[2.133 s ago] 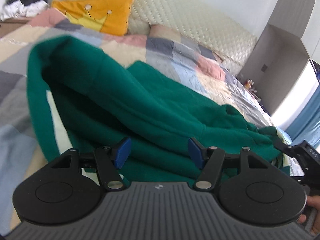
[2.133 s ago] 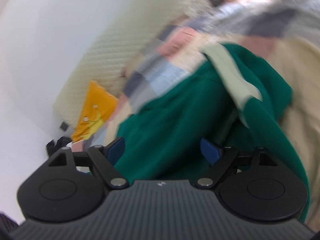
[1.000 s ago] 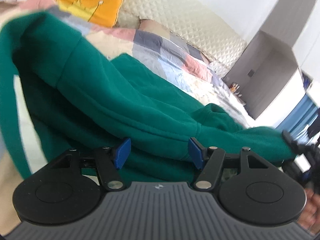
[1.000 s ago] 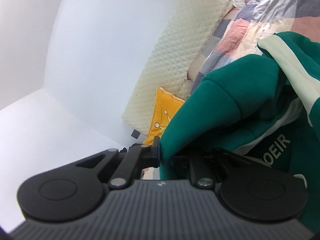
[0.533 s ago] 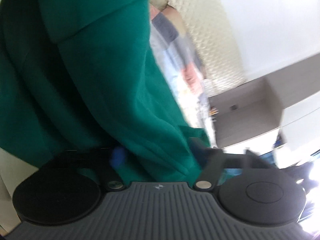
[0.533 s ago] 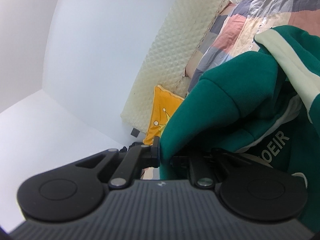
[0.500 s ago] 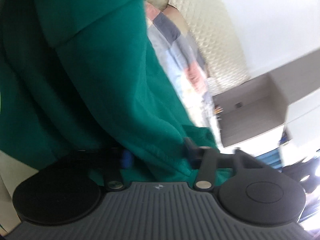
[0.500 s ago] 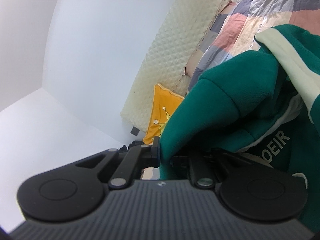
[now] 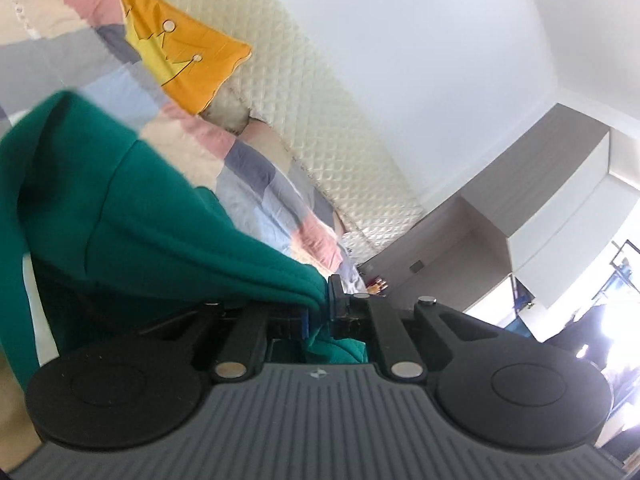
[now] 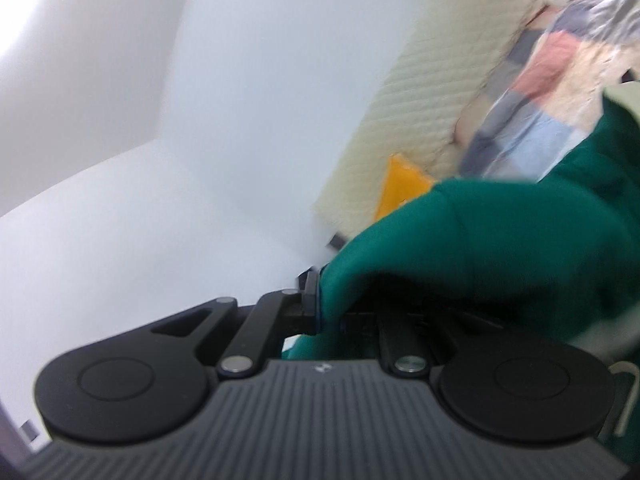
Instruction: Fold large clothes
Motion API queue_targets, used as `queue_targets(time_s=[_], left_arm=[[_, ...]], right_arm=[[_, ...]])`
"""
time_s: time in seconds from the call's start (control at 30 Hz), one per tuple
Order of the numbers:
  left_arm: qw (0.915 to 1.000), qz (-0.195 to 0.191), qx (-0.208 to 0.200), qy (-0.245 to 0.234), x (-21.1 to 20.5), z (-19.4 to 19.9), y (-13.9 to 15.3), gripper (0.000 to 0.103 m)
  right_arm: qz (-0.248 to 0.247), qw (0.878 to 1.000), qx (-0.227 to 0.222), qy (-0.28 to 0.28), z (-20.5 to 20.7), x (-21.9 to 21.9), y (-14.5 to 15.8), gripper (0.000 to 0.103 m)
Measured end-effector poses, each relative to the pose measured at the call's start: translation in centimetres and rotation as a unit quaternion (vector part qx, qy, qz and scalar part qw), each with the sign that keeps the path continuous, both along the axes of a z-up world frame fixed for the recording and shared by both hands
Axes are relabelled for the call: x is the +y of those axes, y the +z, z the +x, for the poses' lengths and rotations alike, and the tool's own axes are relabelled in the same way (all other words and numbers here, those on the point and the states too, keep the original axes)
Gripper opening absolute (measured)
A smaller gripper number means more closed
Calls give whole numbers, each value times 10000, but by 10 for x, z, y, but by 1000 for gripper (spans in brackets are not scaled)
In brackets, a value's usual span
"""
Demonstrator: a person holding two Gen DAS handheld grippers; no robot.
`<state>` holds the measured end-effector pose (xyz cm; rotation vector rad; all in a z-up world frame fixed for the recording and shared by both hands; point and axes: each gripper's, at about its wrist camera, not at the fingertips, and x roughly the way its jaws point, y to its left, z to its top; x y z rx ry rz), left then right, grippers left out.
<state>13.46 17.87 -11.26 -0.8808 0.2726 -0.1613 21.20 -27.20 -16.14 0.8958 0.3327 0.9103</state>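
Note:
A large green sweatshirt [image 9: 152,224] with pale stripes hangs lifted above the bed. My left gripper [image 9: 318,312] is shut on a fold of its edge, and the cloth drapes away to the left. In the right wrist view my right gripper [image 10: 326,312] is shut on another part of the green sweatshirt [image 10: 500,240], which drapes over the right finger and hides it. Both grippers tilt upward toward the wall.
A patchwork quilt [image 9: 256,176] covers the bed below. An orange cushion [image 9: 180,52] leans on the cream quilted headboard [image 9: 332,136]. A grey wardrobe [image 9: 520,216] stands at the right by a bright window.
My left gripper has shut on the sweatshirt's edge and raised it. My right gripper, still shut on the cloth, has swung upward; its view is blurred.

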Motion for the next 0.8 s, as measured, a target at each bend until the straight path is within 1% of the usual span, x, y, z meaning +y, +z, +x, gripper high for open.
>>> queue_targets(time_s=[0.07,0.13,0.17,0.27,0.37,0.4,0.47,0.57,0.63,0.7,0.73,0.8], left_arm=[[9999,-12,140,-19,9,2,-3,10],[9993,-73,356,-41,15,9,-11,10],[9987,-106,494,-26,16,16,-17,11],[9961,-53,874,136,25,38,-28,11],[9926,80,1185,244,30,70,-40,11],[9917,111,1259,252,31,78,-45,11],[9886,307,1443,289,33,93,-54,15],[9831,510,1731,305,33,118,-74,16],[9803,557,1875,284,35,129,-87,16],[9782,659,1951,282,35,137,-91,17],[9776,722,1960,270,35,140,-90,19],[9768,842,1953,256,32,140,-87,28]], right_arm=[[-132,9996,268,-7,9,5,-1,12],[-279,9969,726,-78,28,9,-9,12],[-356,9940,1029,-121,40,11,-14,12],[-630,9816,1799,-118,71,19,-32,12],[-1107,9668,2299,-145,100,35,-49,13],[-1229,9636,2370,-154,107,40,-54,13],[-1377,9576,2518,-241,120,45,-66,13],[-1326,9522,2738,-293,128,47,-85,13],[-1366,9510,2757,-302,129,50,-89,13],[-1362,9519,2726,-316,127,52,-89,14],[-1364,9524,2710,-314,126,52,-88,14],[-1361,9527,2697,-315,123,51,-86,14]])
